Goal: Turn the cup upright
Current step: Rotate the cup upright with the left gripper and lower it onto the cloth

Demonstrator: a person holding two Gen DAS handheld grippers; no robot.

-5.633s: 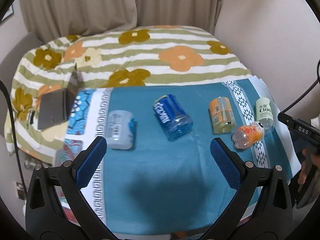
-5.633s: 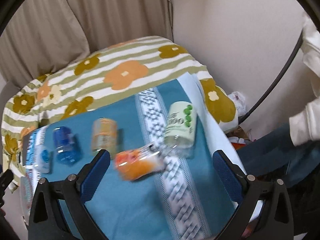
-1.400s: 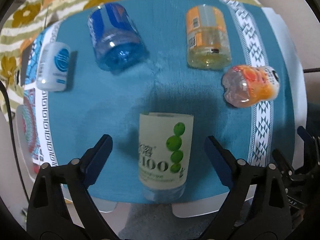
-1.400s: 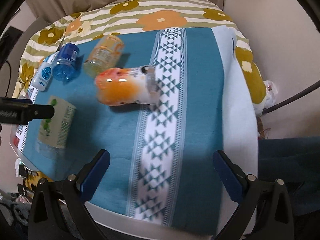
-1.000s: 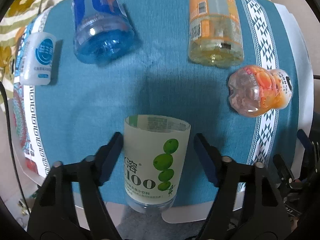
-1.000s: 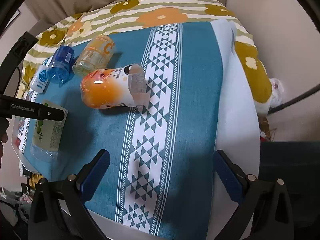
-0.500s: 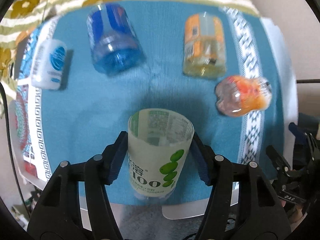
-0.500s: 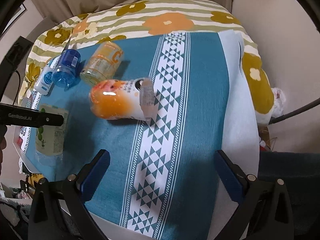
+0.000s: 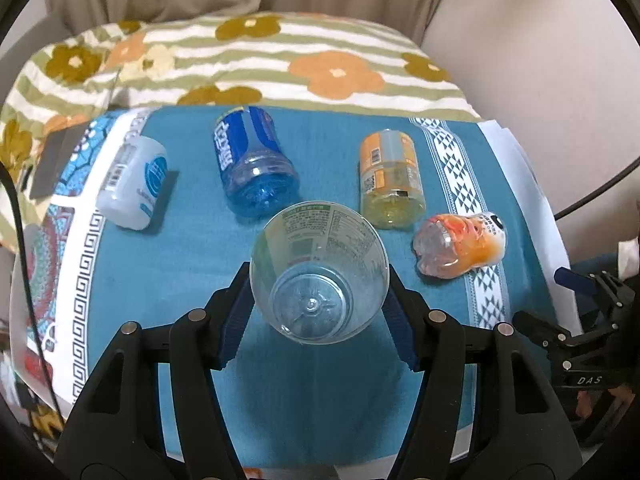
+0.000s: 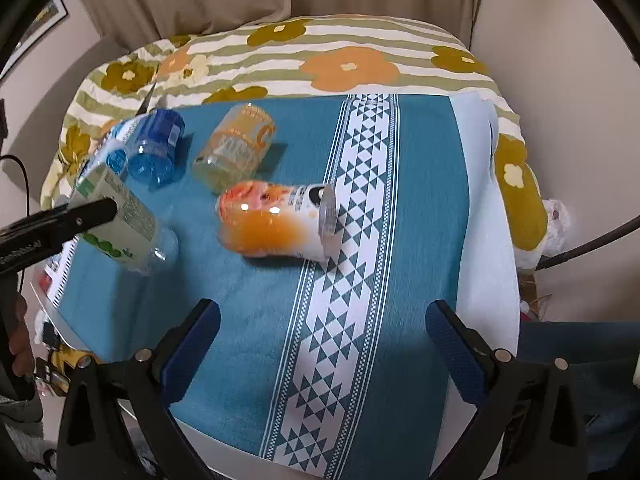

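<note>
- the left gripper (image 9: 319,312) is clamped on the green-labelled cup (image 9: 319,272), its blue pads (image 9: 236,320) pressing the clear wall from both sides near the base; in the right wrist view the cup (image 10: 120,220) hangs tilted, seemingly clear of the teal cloth (image 10: 248,320).
- the wall looks thin and smooth, so i judge the main risk is the cup slipping or spinning between the pads as it is turned; a harder squeeze could buckle it instead.
- set down while leaning, or too close to the near edge of the surface, it could tip over again or roll off.
- the cloth may be soft and uneven, so a base placed on a wrinkle might not stand.
- the left gripper points along the cup's axis, looking into its open mouth, with the base toward the camera, so the flip seems only partly done.
- the right gripper (image 10: 320,344) is spread wide and holds nothing, hovering over the white patterned band of the cloth.
- the orange cup (image 10: 276,220) lies on its side just beside that band; a drifting right gripper could nudge it.
- further out lie the blue cup (image 9: 252,164), yellow cup (image 9: 390,178) and white cup (image 9: 134,182), all on their sides.
</note>
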